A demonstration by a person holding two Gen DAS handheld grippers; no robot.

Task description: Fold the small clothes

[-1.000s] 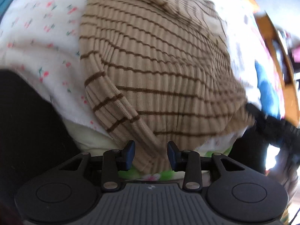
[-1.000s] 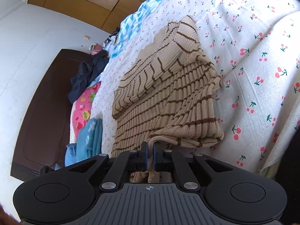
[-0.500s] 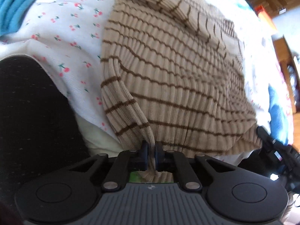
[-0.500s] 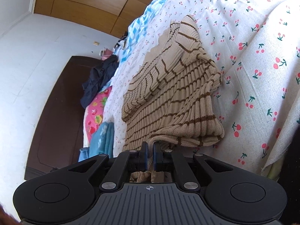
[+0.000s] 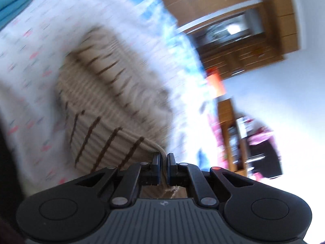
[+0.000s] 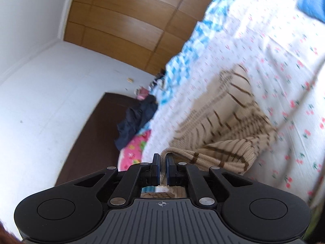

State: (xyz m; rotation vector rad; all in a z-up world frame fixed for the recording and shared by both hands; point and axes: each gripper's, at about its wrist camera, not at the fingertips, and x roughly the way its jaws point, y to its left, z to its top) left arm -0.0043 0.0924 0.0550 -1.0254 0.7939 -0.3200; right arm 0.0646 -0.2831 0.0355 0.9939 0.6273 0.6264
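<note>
A beige ribbed sweater with thin brown stripes (image 5: 105, 101) lies on a white bed sheet printed with small cherries (image 5: 26, 65). My left gripper (image 5: 163, 162) is shut on one corner of the sweater's near hem, which rises off the bed toward the pads. My right gripper (image 6: 161, 162) is shut on the other near corner of the sweater (image 6: 229, 126), whose hem is lifted and doubled back. The left wrist view is heavily blurred.
A blue-and-white checked quilt (image 6: 189, 46) lies along the far side of the bed. A dark garment (image 6: 136, 124) and a pink printed cloth (image 6: 136, 148) sit against a dark headboard (image 6: 87, 138). Wooden wardrobes (image 6: 126, 20) line the wall.
The left gripper, open around the hem a second ago, closed on it. Both grippers then rose and tilted up, lifting the sweater's near edge off the bed.
</note>
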